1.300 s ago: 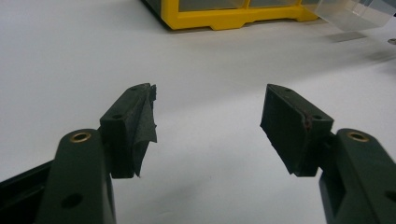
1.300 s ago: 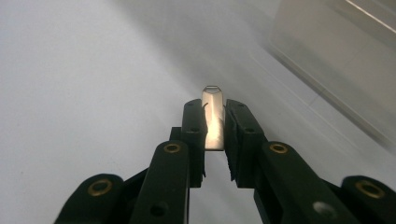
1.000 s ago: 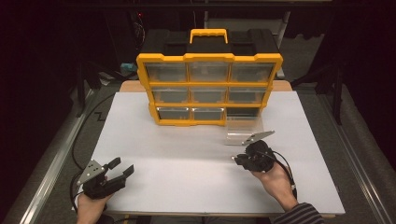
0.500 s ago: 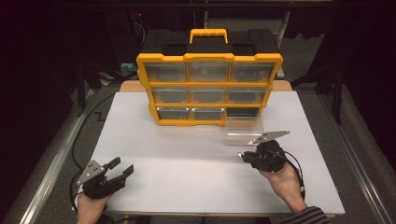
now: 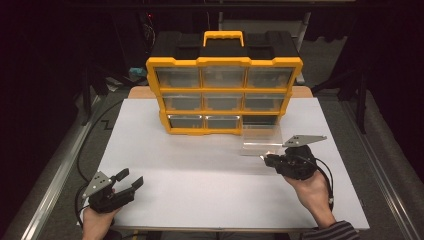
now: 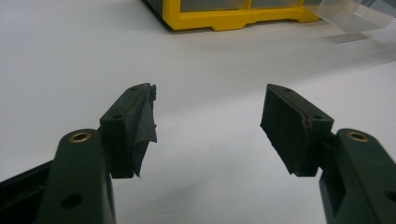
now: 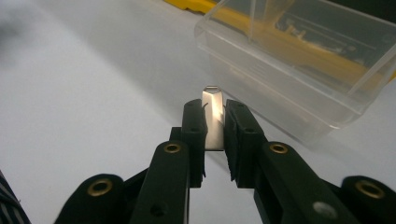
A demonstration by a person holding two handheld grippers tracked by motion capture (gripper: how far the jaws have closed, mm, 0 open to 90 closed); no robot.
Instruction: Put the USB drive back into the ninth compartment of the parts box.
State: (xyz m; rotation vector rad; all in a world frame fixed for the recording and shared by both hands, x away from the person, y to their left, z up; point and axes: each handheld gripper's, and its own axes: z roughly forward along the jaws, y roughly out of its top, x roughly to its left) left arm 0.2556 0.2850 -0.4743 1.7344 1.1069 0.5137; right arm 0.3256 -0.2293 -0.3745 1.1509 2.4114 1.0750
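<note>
The white bench [image 5: 200,165] lies bare across the middle and lower left of the frame, so a hand-held gripper can pass freely there. At the upper centre the yellow organizer [image 5: 223,95] blocks the way. Just right of centre, the clear drawer [image 5: 261,140] lies near its base.

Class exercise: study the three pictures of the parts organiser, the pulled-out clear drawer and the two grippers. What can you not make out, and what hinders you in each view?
- High view: the small metal piece in the right gripper is too small to identify.
- Right gripper view: the clear drawer is cut off by the frame's right edge; glare blurs the piece's surface.
- High view: contents of the organiser drawers, dim behind their fronts.
- Left gripper view: organiser cropped by the top edge.
</note>
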